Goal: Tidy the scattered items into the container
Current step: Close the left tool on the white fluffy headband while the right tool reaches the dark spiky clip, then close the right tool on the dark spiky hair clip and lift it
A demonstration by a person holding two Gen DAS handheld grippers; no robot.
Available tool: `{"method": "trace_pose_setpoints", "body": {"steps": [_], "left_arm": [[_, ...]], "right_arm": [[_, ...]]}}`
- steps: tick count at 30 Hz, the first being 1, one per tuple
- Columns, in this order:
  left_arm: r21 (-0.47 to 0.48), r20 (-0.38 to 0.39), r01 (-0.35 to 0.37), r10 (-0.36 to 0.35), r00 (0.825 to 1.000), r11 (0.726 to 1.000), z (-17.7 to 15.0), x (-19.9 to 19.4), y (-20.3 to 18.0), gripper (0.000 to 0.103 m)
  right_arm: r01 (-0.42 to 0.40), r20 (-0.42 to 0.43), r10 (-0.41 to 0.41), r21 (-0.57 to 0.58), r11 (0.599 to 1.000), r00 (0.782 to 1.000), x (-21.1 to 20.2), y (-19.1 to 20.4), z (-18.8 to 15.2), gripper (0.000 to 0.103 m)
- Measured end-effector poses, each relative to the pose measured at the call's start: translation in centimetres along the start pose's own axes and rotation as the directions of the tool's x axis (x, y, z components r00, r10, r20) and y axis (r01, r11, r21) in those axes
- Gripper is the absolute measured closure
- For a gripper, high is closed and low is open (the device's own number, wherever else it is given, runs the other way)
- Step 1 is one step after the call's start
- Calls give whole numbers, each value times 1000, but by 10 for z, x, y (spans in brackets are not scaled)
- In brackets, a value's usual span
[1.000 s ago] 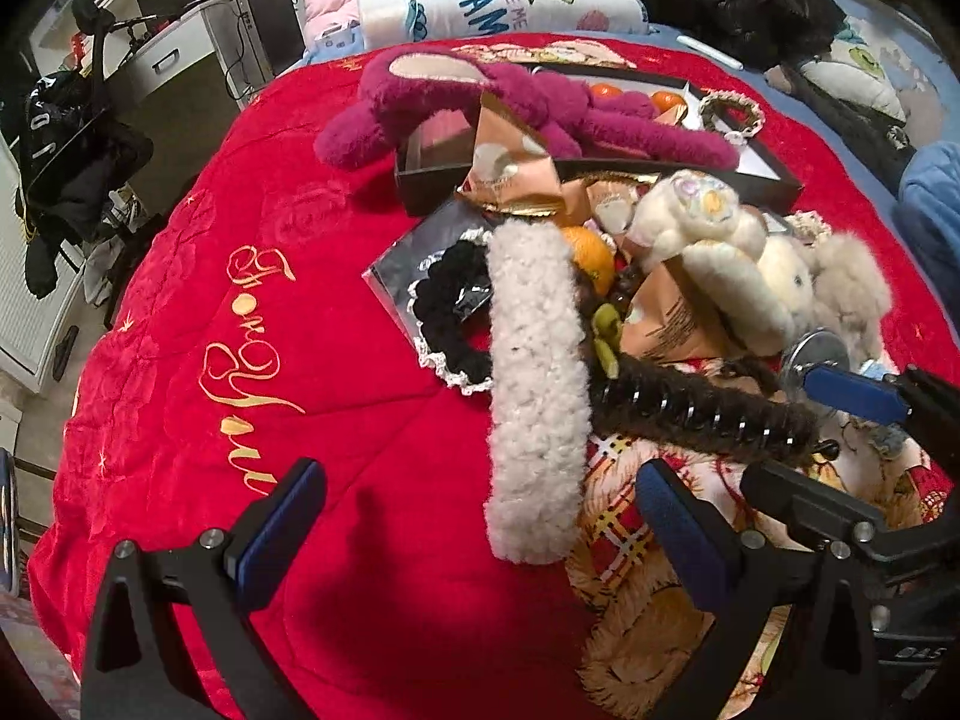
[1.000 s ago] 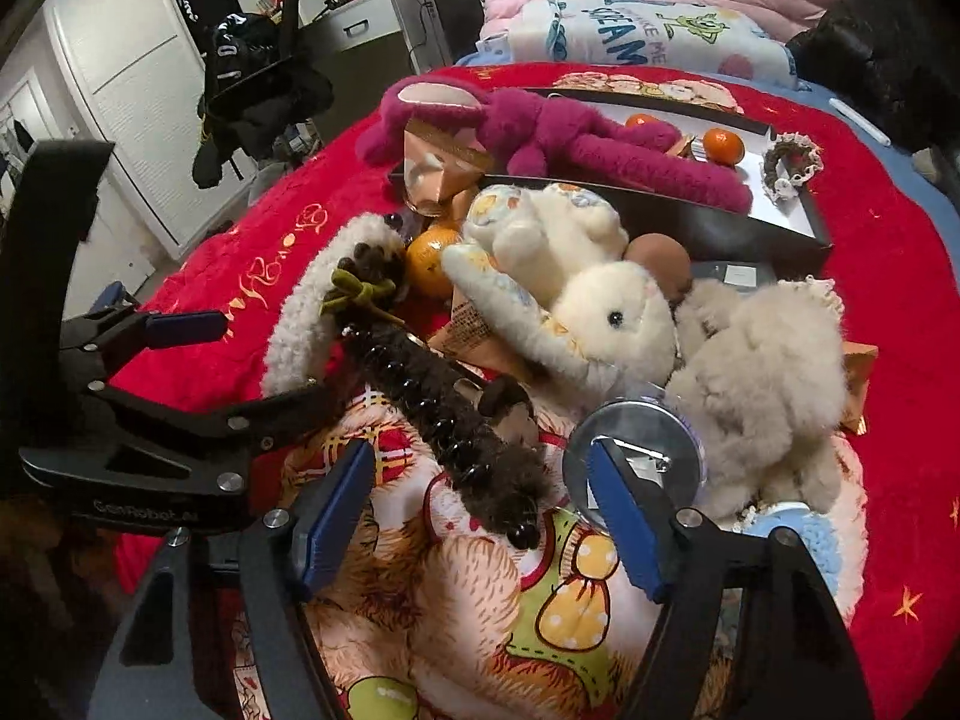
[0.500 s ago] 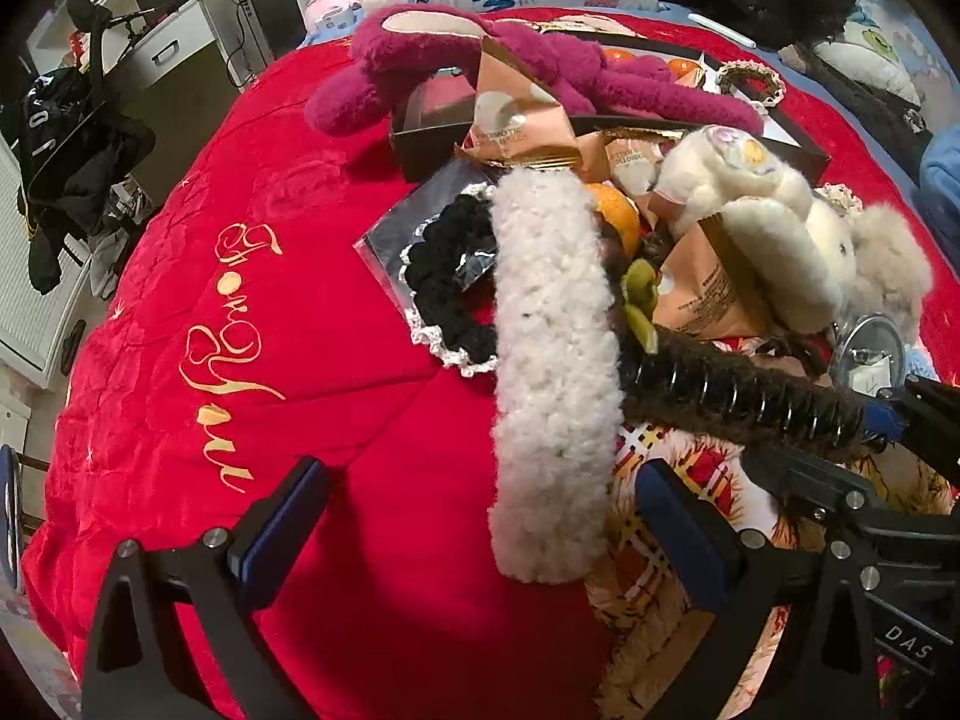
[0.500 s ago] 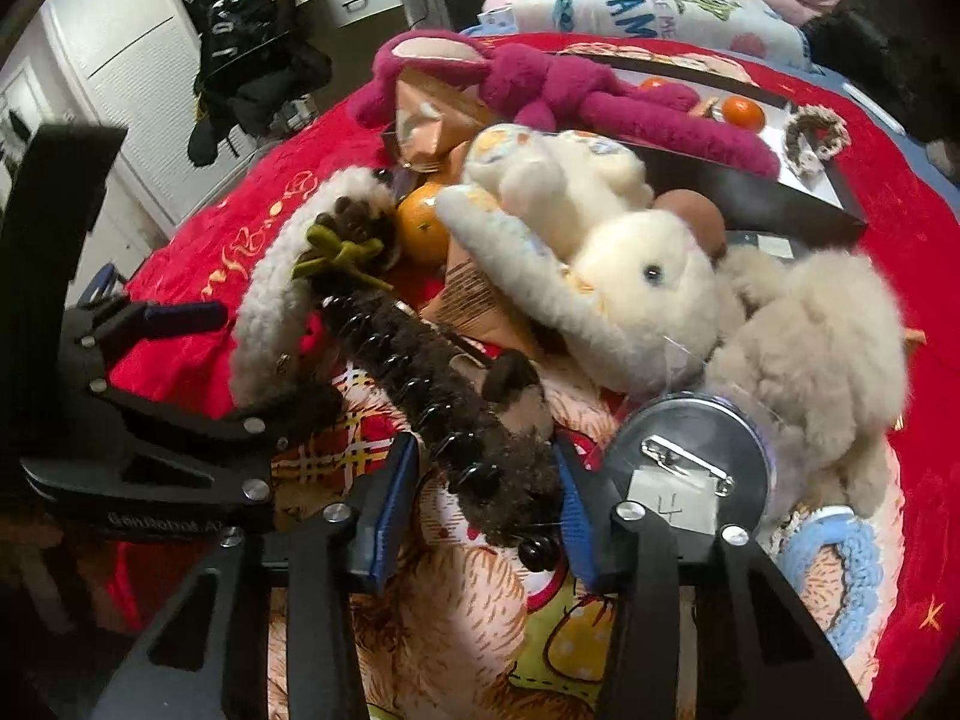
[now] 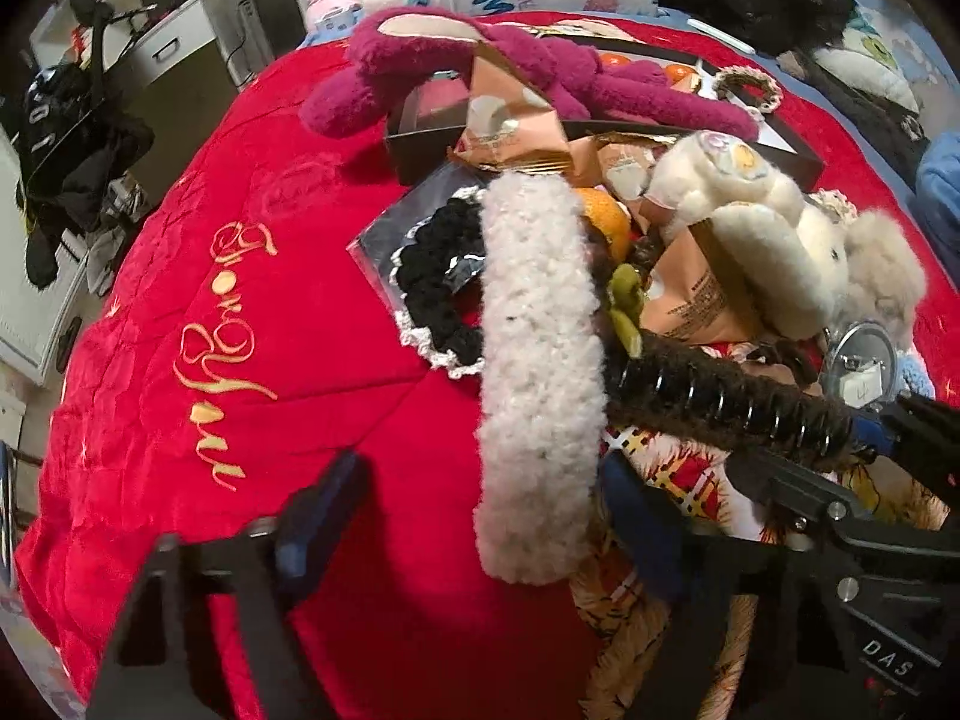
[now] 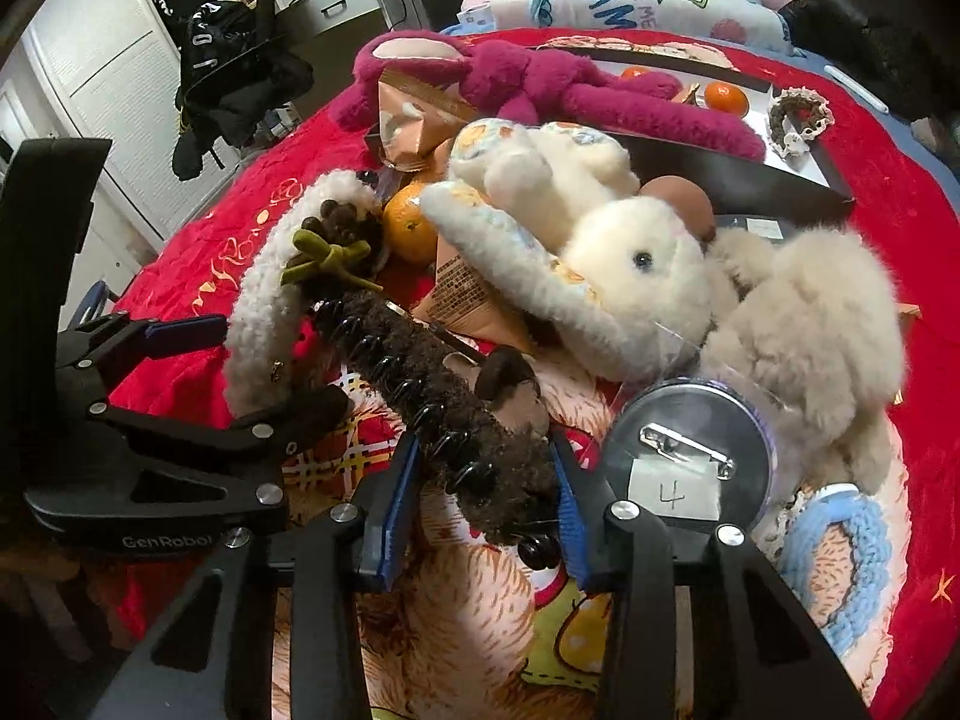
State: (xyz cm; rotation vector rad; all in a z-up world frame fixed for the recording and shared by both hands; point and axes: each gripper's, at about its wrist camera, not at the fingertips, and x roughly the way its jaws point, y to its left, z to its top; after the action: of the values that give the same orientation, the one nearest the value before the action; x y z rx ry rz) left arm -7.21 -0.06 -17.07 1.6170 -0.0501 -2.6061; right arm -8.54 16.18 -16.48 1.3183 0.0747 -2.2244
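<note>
The right gripper (image 6: pixel 483 504) is clamped on the near end of one brown hair claw (image 6: pixel 432 396); both blue pads press its furry sides; its jaws closed within the past second and now stand narrow. The left gripper (image 5: pixel 474 516) has just been closing; its jaws straddle the low end of one white fuzzy headband (image 5: pixel 537 360); the right pad touches the band, the left pad stands apart on the red quilt (image 5: pixel 180 252), so nothing is gripped.

The container, one dark tray (image 6: pixel 750 180), lies at twelve o'clock from the pile, well apart from the claw; in it show two small oranges (image 6: pixel 726 99), one crocheted scrunchie (image 6: pixel 801 114) and one magenta plush (image 6: pixel 540 84) draped over its near rim.

Outside the tray: one orange (image 6: pixel 411 222) at eleven o'clock from the claw, just beside the headband; one cream rabbit (image 6: pixel 600 228) and one beige plush (image 6: pixel 810 336) at one to two o'clock, touching each other; one round pin badge (image 6: pixel 684 468) at three o'clock beside the right pad; one blue crochet ring (image 6: pixel 840 564) at four o'clock; one black scrunchie (image 5: pixel 438 276) at nine o'clock from the headband; two snack packets (image 5: pixel 516 120) near the tray rim.
</note>
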Motion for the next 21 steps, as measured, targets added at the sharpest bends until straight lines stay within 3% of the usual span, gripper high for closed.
{"method": "trace_pose_setpoints", "body": {"steps": [4, 21], "left_arm": [[-24, 1, 44, -44, 999, 999, 0, -3, 3, 75], [-19, 65, 40, -38, 997, 999, 6, -22, -6, 76]], "right_arm": [[9, -1, -9, -6, 1000, 1000, -3, 3, -3, 62], [36, 15, -36, -3, 999, 999, -9, 9, -4, 77]]}}
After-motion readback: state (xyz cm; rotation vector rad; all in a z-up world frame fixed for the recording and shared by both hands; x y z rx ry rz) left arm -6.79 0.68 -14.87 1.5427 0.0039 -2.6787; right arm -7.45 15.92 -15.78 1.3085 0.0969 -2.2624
